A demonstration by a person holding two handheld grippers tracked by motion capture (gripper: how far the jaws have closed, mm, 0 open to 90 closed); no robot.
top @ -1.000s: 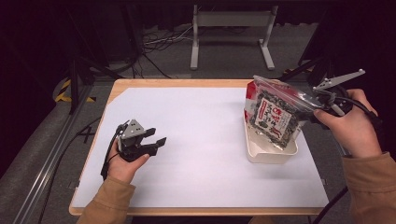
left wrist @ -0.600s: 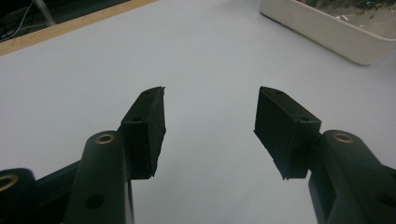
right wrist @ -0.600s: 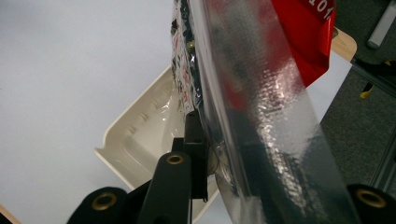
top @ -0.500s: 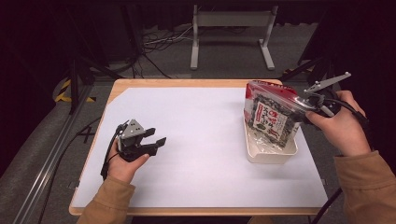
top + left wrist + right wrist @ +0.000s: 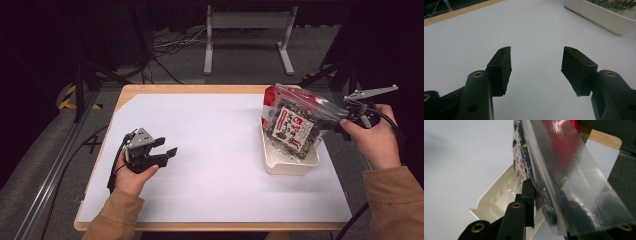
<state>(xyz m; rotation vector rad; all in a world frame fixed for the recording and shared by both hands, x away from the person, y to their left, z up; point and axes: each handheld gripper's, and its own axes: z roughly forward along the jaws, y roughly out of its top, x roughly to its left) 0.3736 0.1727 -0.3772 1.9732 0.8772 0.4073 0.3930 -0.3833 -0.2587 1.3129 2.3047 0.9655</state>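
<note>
Your right gripper (image 5: 336, 121) clamped on top edge of snack bag (image 5: 292, 127); jaws pinch clear plastic strip, seen close in right gripper view (image 5: 537, 202). Bag hangs tilted, lower end inside white tray (image 5: 290, 165) at right side of table (image 5: 215, 150). Bag shows red top band, dark contents, printed label. Your left gripper (image 5: 167, 152) rests low over white table surface, well apart from tray; jaws apart, nothing between them (image 5: 536, 67). Tray rim visible at far corner of left gripper view (image 5: 599, 17).
</note>
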